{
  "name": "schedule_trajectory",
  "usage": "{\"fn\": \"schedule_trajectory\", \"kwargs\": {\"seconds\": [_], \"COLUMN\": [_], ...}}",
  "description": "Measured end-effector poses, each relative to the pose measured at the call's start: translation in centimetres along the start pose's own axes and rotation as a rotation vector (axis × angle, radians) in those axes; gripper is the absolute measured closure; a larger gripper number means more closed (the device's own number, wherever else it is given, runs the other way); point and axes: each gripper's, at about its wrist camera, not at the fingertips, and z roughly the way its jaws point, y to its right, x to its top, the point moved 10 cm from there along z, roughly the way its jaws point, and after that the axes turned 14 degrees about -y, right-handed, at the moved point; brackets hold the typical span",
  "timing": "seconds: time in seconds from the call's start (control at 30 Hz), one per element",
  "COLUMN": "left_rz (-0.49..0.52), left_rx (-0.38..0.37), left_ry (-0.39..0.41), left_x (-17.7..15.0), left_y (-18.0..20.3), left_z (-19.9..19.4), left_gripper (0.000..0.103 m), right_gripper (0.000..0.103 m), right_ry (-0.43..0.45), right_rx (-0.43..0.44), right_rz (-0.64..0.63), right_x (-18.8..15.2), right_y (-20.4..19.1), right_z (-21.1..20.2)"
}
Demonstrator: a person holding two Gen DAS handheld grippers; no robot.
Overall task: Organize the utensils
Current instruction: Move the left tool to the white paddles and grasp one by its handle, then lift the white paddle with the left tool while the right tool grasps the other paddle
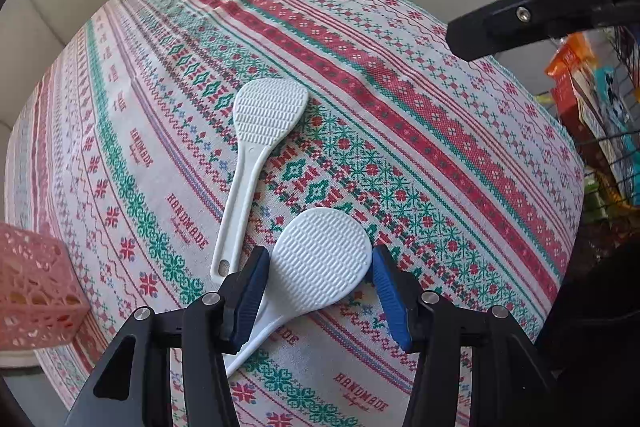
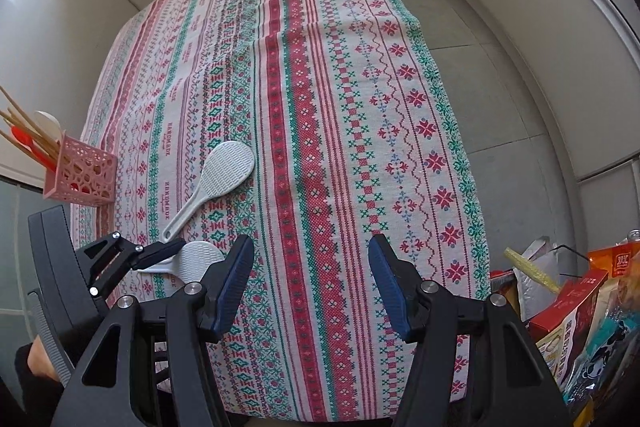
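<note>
Two white rice paddles lie on the patterned tablecloth [image 1: 400, 115]. The near paddle [image 1: 320, 259] has its head between the blue pads of my left gripper [image 1: 320, 267], which is open around it; I cannot tell if a pad touches it. It also shows in the right wrist view [image 2: 196, 261]. The far paddle [image 1: 256, 143] lies flat just beyond, also visible in the right wrist view [image 2: 218, 181]. My right gripper [image 2: 311, 267] is open and empty above the cloth; one of its fingers [image 1: 520, 19] shows in the left wrist view. A pink lattice holder [image 2: 84, 175] stands at the left.
The pink holder [image 1: 36, 291] holds wooden chopsticks [image 2: 24, 127], a red utensil and a pale spoon. Snack boxes and bags [image 2: 580, 315] crowd the right side beyond the table edge. Pale wall panels surround the table.
</note>
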Motion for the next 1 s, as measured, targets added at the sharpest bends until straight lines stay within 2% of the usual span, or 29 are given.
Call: {"fn": "schedule_trajectory", "kwargs": {"seconds": [0.13, 0.23, 0.4, 0.5, 0.6, 0.67, 0.7, 0.77, 0.9, 1.0], "left_rz": [-0.198, -0.239, -0.176, -0.077, 0.059, 0.109, 0.11, 0.08, 0.038, -0.025], "left_rx": [-0.083, -0.136, -0.077, -0.041, 0.056, 0.091, 0.091, 0.068, 0.048, 0.043], "left_ry": [-0.005, -0.012, -0.007, -0.025, -0.044, -0.051, -0.046, -0.056, -0.054, -0.017], "left_x": [-1.2, -1.8, -1.9, -1.3, -1.2, -1.2, -1.0, -0.8, -0.5, -0.7], "left_y": [-2.0, -2.3, -3.0, -2.2, -0.8, -0.1, 0.0, -0.1, -0.8, -2.8], "left_z": [-0.4, -0.6, -1.1, -1.0, -0.4, 0.0, -0.1, 0.0, 0.0, -1.1], "left_gripper": [0.049, 0.048, 0.043, 0.043, 0.043, 0.043, 0.044, 0.053, 0.054, 0.054], "right_gripper": [0.041, 0.041, 0.041, 0.041, 0.041, 0.041, 0.041, 0.041, 0.041, 0.041], "right_ry": [0.0, -0.002, -0.006, -0.006, -0.012, -0.016, -0.018, -0.019, -0.026, -0.032], "right_rx": [0.006, 0.006, 0.009, 0.01, 0.007, 0.003, 0.002, 0.0, -0.002, 0.0], "right_rz": [0.005, 0.007, 0.016, 0.016, 0.02, 0.021, 0.022, 0.026, 0.027, 0.027], "right_x": [0.1, 0.1, 0.1, 0.1, 0.1, 0.0, 0.0, 0.1, 0.1, 0.2], "right_y": [0.1, 0.1, 0.1, 0.1, 0.3, 0.4, 0.5, 0.6, 0.7, 0.6], "right_z": [0.0, 0.0, 0.1, 0.2, 0.4, 0.5, 0.5, 0.5, 0.8, 1.0]}}
